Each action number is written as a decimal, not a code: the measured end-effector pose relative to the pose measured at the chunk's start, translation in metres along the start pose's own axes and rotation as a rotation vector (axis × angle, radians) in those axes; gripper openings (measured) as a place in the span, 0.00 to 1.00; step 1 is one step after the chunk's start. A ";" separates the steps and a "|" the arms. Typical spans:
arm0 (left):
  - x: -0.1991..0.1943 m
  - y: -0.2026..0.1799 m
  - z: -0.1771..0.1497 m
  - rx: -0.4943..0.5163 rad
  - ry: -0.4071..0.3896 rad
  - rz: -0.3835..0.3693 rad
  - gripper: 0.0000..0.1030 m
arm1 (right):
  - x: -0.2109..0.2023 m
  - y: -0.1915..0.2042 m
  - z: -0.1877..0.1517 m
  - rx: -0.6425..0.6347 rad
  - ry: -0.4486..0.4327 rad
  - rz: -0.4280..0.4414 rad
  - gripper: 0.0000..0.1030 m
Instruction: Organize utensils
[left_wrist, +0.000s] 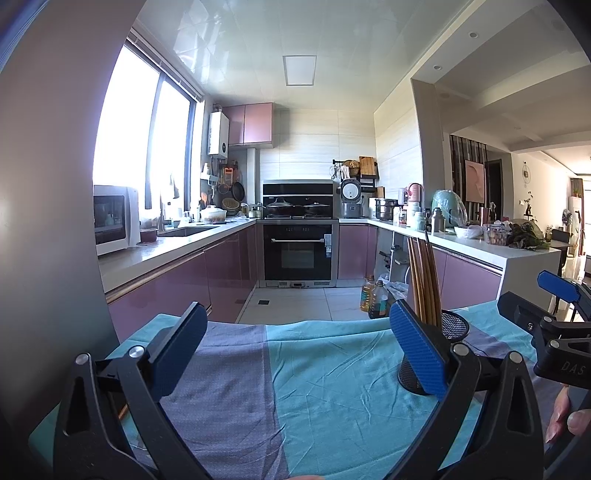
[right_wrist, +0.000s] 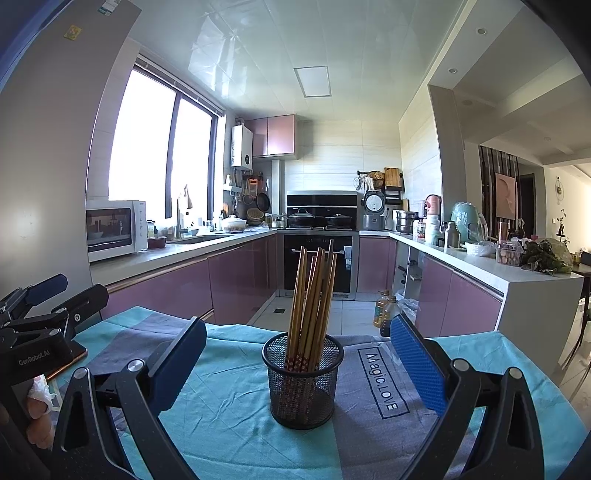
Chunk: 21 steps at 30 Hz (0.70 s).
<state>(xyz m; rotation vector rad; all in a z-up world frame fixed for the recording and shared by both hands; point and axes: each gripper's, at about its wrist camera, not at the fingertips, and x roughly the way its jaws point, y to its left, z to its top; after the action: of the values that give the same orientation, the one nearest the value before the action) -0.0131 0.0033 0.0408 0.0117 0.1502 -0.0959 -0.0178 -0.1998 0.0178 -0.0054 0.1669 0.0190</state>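
**Chopsticks upright in mesh cup, both tongs wide and empty**

While spread wide with nothing between the blue pads, sits the right gripper (right_wrist: 298, 363) low over the turquoise and grey cloth (right_wrist: 229, 402). Framed squarely between its two fingers in the right wrist view: black mesh cup (right_wrist: 303, 380), standing on the cloth, untouched by either pad. Inside, a bundle of wooden chopsticks (right_wrist: 314, 295), upright and fanned slightly, red patterned ends down in the cup. Printed on the grey band just inside the right finger: "Magic. LOVE" lettering (right_wrist: 382, 380). Off to the far left edge, part of the other tool and some fingertips.

Seen from the left wrist view, a different picture: left gripper (left_wrist: 299, 354) equally wide, holding nothing, only bare cloth (left_wrist: 314, 369) between its fingers. Mesh cup (left_wrist: 456, 326) half hidden behind the right finger, chopsticks (left_wrist: 424, 277) rising above that pad. Lettering not visible from this side. Beyond the cup, at far right, the right gripper (left_wrist: 546, 299) seen from the side.
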 end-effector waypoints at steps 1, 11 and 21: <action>0.000 0.000 0.000 -0.001 0.001 -0.001 0.95 | 0.000 0.000 0.000 0.002 0.001 0.001 0.94; 0.001 0.000 0.001 0.000 0.000 -0.002 0.95 | 0.000 -0.001 0.001 0.005 0.003 0.003 0.94; 0.001 0.000 0.000 0.001 0.001 -0.001 0.95 | 0.001 0.000 0.002 0.007 0.003 -0.001 0.94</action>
<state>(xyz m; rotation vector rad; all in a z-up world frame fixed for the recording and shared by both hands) -0.0124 0.0033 0.0412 0.0123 0.1512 -0.0971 -0.0167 -0.1998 0.0197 0.0013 0.1705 0.0177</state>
